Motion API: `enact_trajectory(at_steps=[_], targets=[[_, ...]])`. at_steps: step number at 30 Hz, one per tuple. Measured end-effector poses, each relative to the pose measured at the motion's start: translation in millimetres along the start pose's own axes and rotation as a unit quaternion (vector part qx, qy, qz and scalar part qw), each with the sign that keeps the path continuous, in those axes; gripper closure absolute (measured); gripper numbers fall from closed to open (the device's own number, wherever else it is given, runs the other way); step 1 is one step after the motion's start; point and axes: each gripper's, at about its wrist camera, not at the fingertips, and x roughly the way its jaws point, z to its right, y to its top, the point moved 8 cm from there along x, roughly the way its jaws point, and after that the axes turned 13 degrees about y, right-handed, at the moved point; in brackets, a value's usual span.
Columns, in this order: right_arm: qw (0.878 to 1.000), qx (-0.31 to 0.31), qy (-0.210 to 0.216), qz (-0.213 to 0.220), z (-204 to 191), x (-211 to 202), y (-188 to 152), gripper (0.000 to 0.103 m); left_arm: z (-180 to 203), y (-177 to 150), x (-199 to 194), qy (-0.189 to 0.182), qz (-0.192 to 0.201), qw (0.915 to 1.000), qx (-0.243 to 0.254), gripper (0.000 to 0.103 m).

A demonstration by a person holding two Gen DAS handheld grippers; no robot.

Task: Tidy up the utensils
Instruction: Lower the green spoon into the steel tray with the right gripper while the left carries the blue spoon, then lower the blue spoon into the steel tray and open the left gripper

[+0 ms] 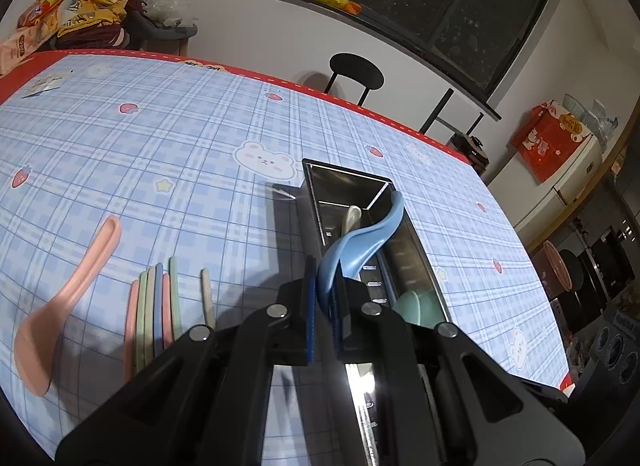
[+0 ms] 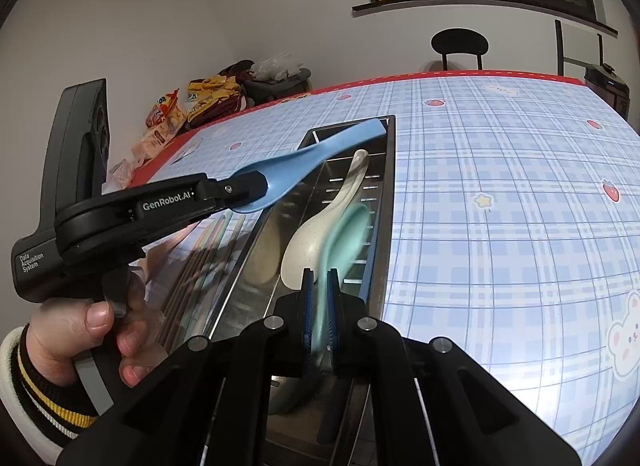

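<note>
Over the metal utensil tray (image 2: pixel 384 201), my left gripper (image 1: pixel 325 298) clamps the blue spoon (image 1: pixel 360 234); my right gripper (image 2: pixel 319 306) pinches the mint-green spoon (image 2: pixel 344 234).

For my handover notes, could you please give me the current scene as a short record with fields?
left gripper: shut on blue spoon, held over the tray
right gripper: shut on green spoon, blurred, inside the tray
metal tray: also holds a white spoon
still on table: pink spoon, pastel chopsticks
table cover: blue plaid
</note>
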Motion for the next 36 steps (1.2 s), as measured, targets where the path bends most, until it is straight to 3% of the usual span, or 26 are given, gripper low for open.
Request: enact_trajectory(at_steps=[16,24,29,31,36], targets=[[0.999,0.028,-0.007,0.044,12,-20,9,0.094,15,11,2,0.039,0.021,0.9984,0.034,0.091],[0.998,0.038,-0.010,0.053,16,-25,10,0.091,33,3,3,0.013,0.007,0.9983,0.057,0.085],[0.997,0.048,-0.019,0.061,22,-28,12,0.081,46,0,-2,-0.038,-0.009,0.9971,0.066,0.077],[0.996,0.056,-0.027,0.068,27,-32,12,0.066,49,3,-8,-0.058,-0.007,0.9962,0.065,0.069],[0.994,0.066,-0.036,0.077,35,-36,13,0.046,51,14,-33,-0.079,0.020,0.9939,0.075,0.051]])
